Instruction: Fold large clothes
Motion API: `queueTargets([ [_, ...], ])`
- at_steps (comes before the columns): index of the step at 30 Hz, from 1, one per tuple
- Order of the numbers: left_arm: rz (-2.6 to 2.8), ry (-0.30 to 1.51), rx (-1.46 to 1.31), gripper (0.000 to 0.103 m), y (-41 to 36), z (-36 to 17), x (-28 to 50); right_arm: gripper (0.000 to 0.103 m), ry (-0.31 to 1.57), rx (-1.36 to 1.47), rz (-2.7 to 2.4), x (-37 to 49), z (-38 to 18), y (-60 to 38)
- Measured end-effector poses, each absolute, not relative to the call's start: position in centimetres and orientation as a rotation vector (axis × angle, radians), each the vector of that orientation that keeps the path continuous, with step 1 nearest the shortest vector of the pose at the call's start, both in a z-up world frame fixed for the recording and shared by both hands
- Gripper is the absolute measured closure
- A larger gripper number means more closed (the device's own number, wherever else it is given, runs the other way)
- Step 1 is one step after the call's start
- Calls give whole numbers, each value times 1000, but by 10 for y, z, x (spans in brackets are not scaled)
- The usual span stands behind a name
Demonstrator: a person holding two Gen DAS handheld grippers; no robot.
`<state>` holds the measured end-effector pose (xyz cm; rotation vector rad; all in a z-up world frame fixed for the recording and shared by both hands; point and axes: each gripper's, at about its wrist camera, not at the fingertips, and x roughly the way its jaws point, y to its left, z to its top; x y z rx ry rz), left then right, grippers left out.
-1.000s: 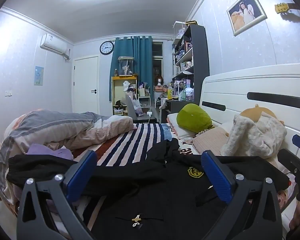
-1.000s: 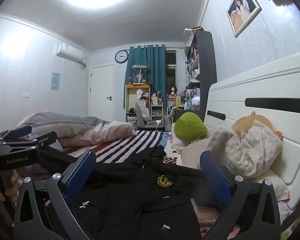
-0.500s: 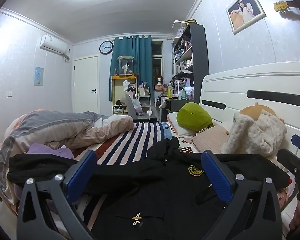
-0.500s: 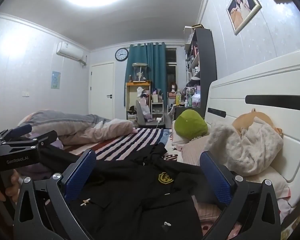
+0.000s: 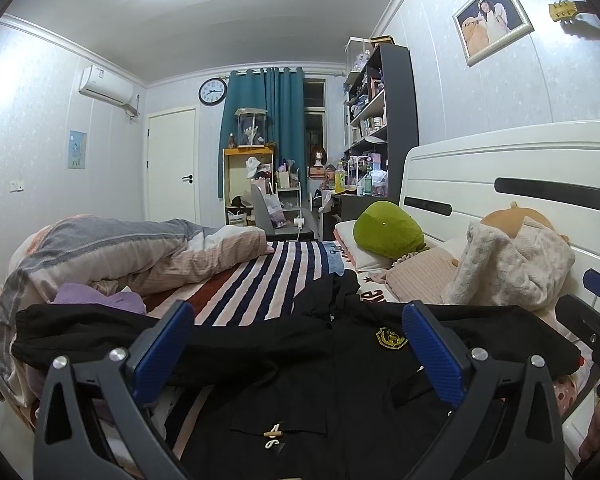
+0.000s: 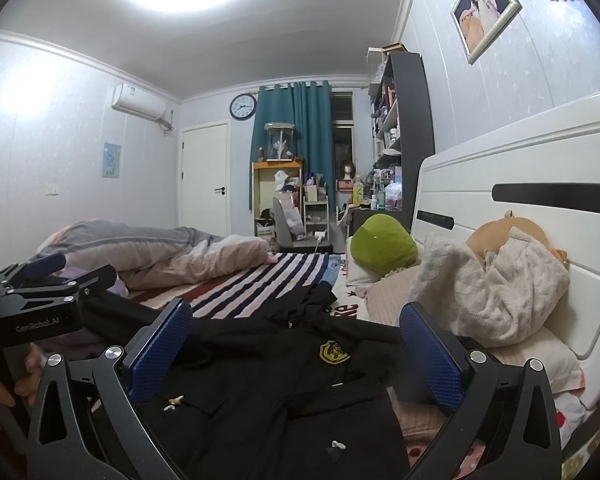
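A large black coat (image 5: 300,380) with a yellow chest badge (image 5: 391,338) and white toggle buttons lies spread across the bed, its sleeves stretched out left and right. My left gripper (image 5: 298,344) hovers open just above the coat's lower front, nothing between its blue pads. My right gripper (image 6: 296,340) is also open over the same coat (image 6: 268,384), nearer the headboard side, holding nothing. The left gripper's body (image 6: 40,296) shows at the left edge of the right wrist view, with a hand below it.
The striped bed sheet (image 5: 268,276) runs ahead. A bunched duvet (image 5: 112,252) and a purple garment (image 5: 96,296) lie on the left. A green plush (image 5: 388,232), pillows and a cream knit (image 5: 512,268) sit against the white headboard (image 5: 512,176) on the right.
Both grippers have drifted slightly; the coat and the room shift only a little in view. Both stay open and nothing was taken hold of.
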<state>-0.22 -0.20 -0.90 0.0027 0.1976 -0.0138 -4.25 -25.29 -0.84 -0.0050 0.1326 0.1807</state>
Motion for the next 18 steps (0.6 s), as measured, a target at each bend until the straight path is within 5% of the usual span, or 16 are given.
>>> queueTargets([
  [18, -14, 212, -1, 1, -2, -11, 4, 0, 149, -2, 178, -42, -17, -248],
])
